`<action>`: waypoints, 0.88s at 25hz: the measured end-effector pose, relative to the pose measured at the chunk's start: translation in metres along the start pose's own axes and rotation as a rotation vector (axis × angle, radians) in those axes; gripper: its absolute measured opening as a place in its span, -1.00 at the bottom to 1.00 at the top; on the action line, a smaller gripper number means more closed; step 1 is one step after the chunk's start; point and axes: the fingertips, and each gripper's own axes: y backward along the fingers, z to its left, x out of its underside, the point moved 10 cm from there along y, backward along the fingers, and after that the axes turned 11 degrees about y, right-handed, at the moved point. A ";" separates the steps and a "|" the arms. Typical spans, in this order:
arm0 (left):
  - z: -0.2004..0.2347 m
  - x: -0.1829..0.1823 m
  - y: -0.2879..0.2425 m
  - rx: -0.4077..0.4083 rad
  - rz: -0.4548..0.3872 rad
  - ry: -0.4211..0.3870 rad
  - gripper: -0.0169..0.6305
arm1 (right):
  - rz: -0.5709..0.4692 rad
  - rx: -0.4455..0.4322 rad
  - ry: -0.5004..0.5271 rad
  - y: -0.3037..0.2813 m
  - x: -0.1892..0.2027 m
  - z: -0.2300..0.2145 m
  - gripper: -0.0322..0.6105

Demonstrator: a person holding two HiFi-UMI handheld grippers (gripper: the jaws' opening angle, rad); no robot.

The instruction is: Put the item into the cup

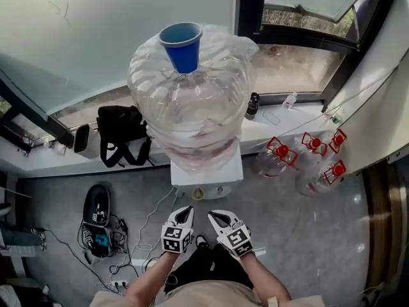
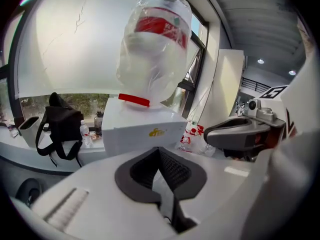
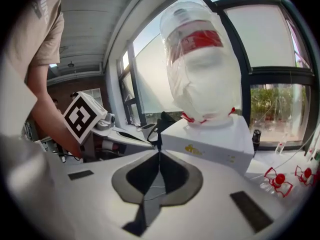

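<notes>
A blue cup (image 1: 181,44) stands upright on top of the big clear water bottle (image 1: 192,101), which sits upturned on a white dispenser (image 1: 208,172). No loose item shows in any view. Both grippers hang low in front of the dispenser, close to the person's body. The left gripper (image 1: 185,212) is shut, its dark pads (image 2: 150,169) meeting with nothing between them. The right gripper (image 1: 216,215) is also shut and empty, its pads (image 3: 170,174) pressed together. From each gripper view the bottle (image 2: 155,49) (image 3: 202,69) rises ahead, above the jaws.
A black bag (image 1: 121,135) and a small dark bottle (image 1: 253,105) rest on the window sill. Three clear jugs with red caps (image 1: 307,155) stand on the floor at the right. At the left lie a black shoe (image 1: 96,206) and tangled cables (image 1: 131,248).
</notes>
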 end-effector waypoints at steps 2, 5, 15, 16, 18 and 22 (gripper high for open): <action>-0.008 -0.011 0.008 0.001 -0.017 -0.007 -0.92 | -0.010 0.000 0.018 0.008 -0.015 -0.002 -0.86; -0.020 -0.026 0.020 0.010 -0.041 -0.037 -0.92 | -0.041 0.011 0.039 0.020 -0.034 -0.003 -0.86; -0.045 -0.091 0.069 0.051 -0.160 -0.108 -0.92 | -0.152 0.036 0.126 0.043 -0.103 -0.012 -0.86; -0.048 -0.101 0.074 0.056 -0.179 -0.118 -0.92 | -0.163 0.039 0.130 0.046 -0.110 -0.015 -0.86; -0.053 -0.121 0.084 0.060 -0.224 -0.145 -0.92 | -0.180 0.045 0.138 0.051 -0.125 -0.021 -0.86; -0.062 -0.156 0.101 0.075 -0.301 -0.177 -0.92 | -0.222 0.066 0.149 0.064 -0.152 -0.031 -0.86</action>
